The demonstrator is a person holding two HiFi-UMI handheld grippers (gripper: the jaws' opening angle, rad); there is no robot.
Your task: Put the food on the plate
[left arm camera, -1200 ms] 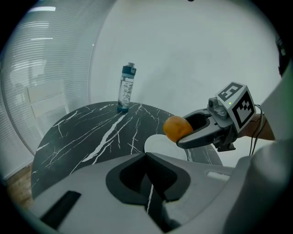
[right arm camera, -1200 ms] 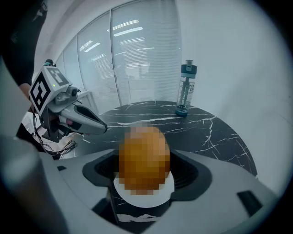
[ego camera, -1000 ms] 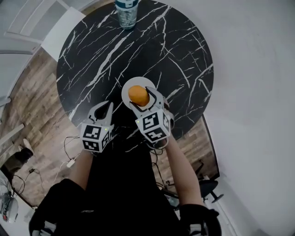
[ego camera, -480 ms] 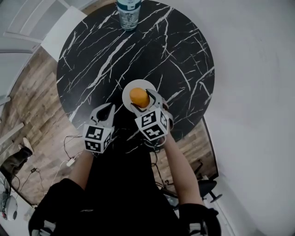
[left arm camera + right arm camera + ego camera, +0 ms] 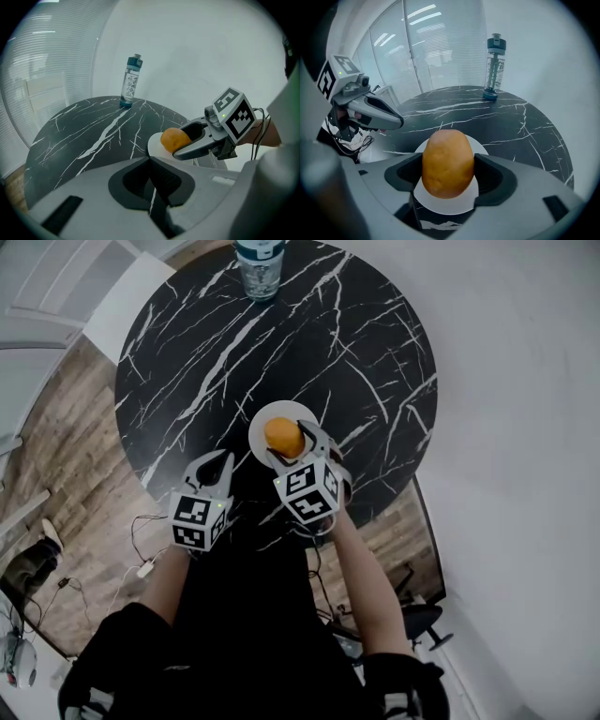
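Little change from a second ago: the right gripper [image 5: 289, 442] has shifted only a hair over the plate [image 5: 281, 408], and the left gripper [image 5: 214, 465] has barely drifted.

Plate: white, round, directly under the right gripper's jaws, near the table [image 5: 187, 352] edge closest to us. Nothing else is on it.

The right gripper's jaws are closed on the potato [image 5: 448, 163], one pad on each side, with the potato standing on end over the plate's middle. We cannot tell whether its underside touches the plate.

The left gripper's jaws are together with nothing between them. It hangs just left of the right gripper, off the plate, at the table edge.

A bottle [image 5: 259, 263] stands upright well beyond both grippers on the far side of the table. Nothing lies between it and the plate.
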